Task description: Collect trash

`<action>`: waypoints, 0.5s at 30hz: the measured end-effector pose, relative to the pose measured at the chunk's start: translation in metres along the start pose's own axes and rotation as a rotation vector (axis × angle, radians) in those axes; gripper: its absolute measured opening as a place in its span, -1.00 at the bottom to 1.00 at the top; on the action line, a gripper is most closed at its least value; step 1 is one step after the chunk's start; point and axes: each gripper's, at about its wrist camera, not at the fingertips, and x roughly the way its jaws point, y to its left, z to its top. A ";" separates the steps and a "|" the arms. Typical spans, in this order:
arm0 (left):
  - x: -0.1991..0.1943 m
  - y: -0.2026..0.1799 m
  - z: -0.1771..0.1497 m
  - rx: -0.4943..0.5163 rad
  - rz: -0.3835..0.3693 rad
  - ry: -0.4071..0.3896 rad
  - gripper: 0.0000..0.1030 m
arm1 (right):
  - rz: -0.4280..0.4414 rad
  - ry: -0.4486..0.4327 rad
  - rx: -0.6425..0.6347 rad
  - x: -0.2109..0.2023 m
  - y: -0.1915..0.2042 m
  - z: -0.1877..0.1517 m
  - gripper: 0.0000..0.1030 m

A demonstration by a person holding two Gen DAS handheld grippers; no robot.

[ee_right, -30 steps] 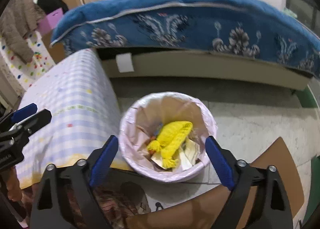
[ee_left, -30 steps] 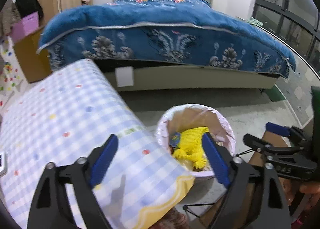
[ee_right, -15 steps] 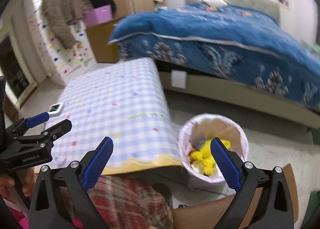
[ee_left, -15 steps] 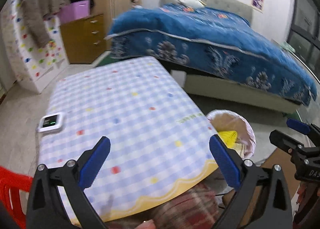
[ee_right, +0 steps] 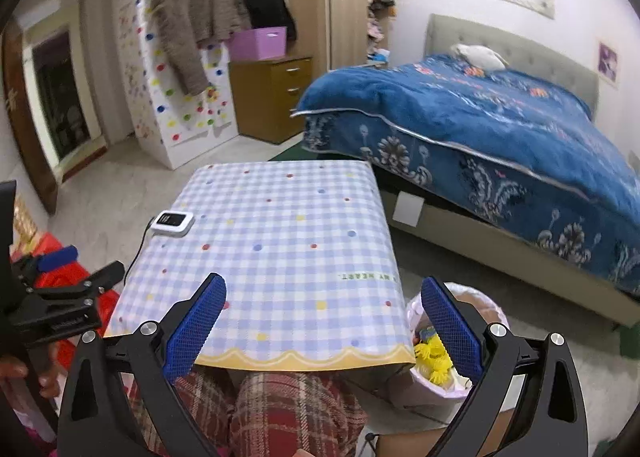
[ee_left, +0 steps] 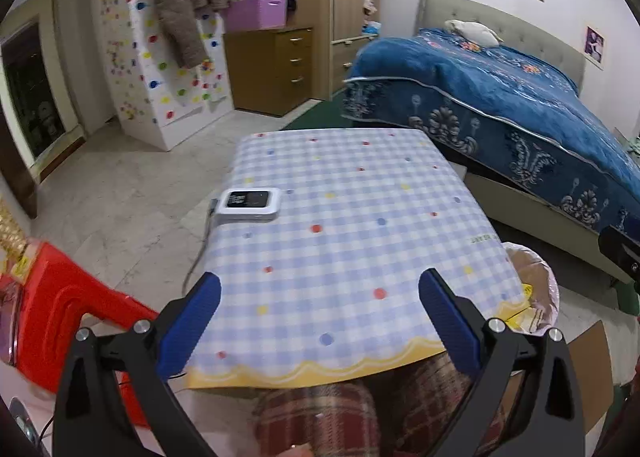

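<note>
A small bin lined with a pale pink bag (ee_right: pixel 476 377) stands on the floor at the table's right near corner, with yellow trash (ee_right: pixel 434 361) and paper inside. In the left wrist view only the bin's rim (ee_left: pixel 540 289) shows past the table edge. My left gripper (ee_left: pixel 320 321) hangs open over the near edge of the checked tablecloth (ee_left: pixel 352 233), nothing between its blue pads. My right gripper (ee_right: pixel 324 321) is open too, held above the same table edge (ee_right: pixel 280 257), with the bin just under its right finger (ee_right: pixel 448 325). The left gripper (ee_right: pixel 60 281) also shows at the left of the right wrist view.
A white device (ee_left: pixel 249 204) with a cable lies on the table's left side. A bed with a blue quilt (ee_left: pixel 500 97) fills the right. A red plastic stool (ee_left: pixel 60 321) stands at the left, plaid-clad legs (ee_right: pixel 280 413) below. Brown cardboard (ee_left: pixel 592 369) lies by the bin.
Both grippers rose and drew back from over the bin to the table's near edge, swinging left. The bin slid from centre view to the lower right. Both stayed open and empty.
</note>
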 end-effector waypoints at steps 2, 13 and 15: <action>-0.005 0.010 -0.002 -0.011 0.017 -0.002 0.87 | 0.015 -0.002 -0.025 0.000 0.010 0.000 0.87; -0.015 0.022 -0.002 -0.040 0.019 -0.012 0.87 | 0.048 0.001 -0.051 0.004 0.028 0.002 0.87; -0.013 0.020 -0.003 -0.036 0.016 -0.006 0.87 | 0.048 0.007 -0.050 0.006 0.027 0.001 0.87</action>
